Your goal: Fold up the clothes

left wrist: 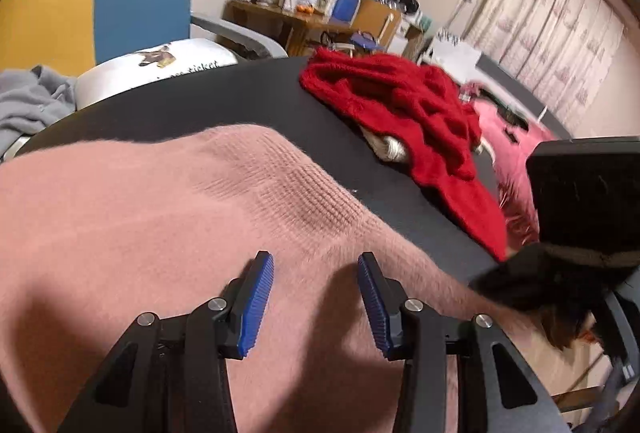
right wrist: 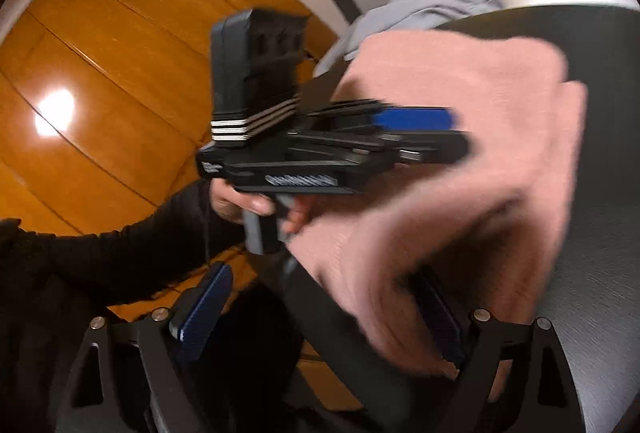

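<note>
Red sweater (left wrist: 412,121) lies heaped beyond the left gripper (left wrist: 316,301), whose jaws gape above the pink sweater (left wrist: 160,201); right gripper (right wrist: 320,313) spread wide too.

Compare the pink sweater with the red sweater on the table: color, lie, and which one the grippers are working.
The pink sweater is pale and spread fairly flat; the red sweater is vivid and lies crumpled. The open left gripper hovers over the pink one; nothing touches the red one. Both are fuzzy knits on the black table.
</note>
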